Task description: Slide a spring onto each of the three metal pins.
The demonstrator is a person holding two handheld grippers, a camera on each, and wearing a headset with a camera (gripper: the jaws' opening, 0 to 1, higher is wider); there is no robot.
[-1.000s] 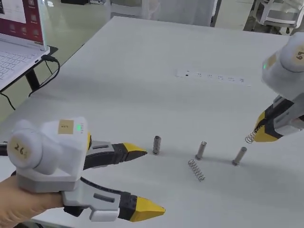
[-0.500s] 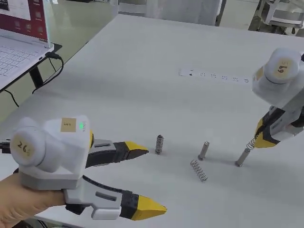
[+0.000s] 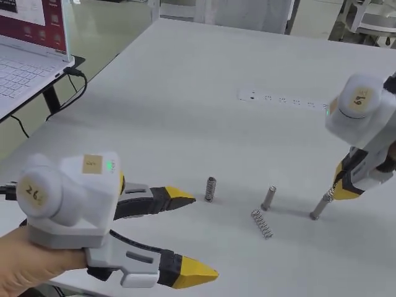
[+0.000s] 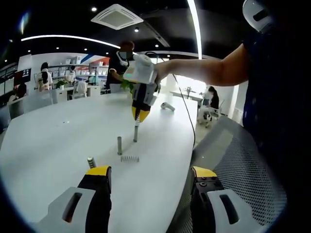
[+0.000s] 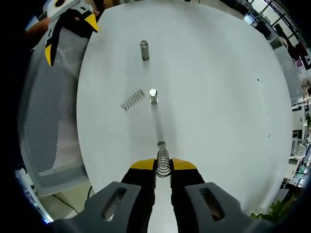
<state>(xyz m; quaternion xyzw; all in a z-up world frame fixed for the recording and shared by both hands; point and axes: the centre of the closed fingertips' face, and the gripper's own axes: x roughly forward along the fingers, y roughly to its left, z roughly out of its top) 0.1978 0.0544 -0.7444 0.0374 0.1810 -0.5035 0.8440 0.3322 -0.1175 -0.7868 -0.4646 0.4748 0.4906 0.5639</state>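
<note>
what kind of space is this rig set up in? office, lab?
Most likely an open-plan office or lab floor: a big white table with a power strip on it, a laptop beside it, and in the left gripper view a ceiling air unit and people at other desks.

Left gripper (image 3: 198, 235) marked "26"; right gripper (image 3: 344, 193) no. illegible.

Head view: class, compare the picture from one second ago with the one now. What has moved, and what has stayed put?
The right gripper, shut on a spring, has come down toward the right pin, so the spring's lower end now sits at the pin's top. Unchanged: the left gripper open, the loose spring lying flat, the left pin already wearing its spring, the middle pin bare.
</note>
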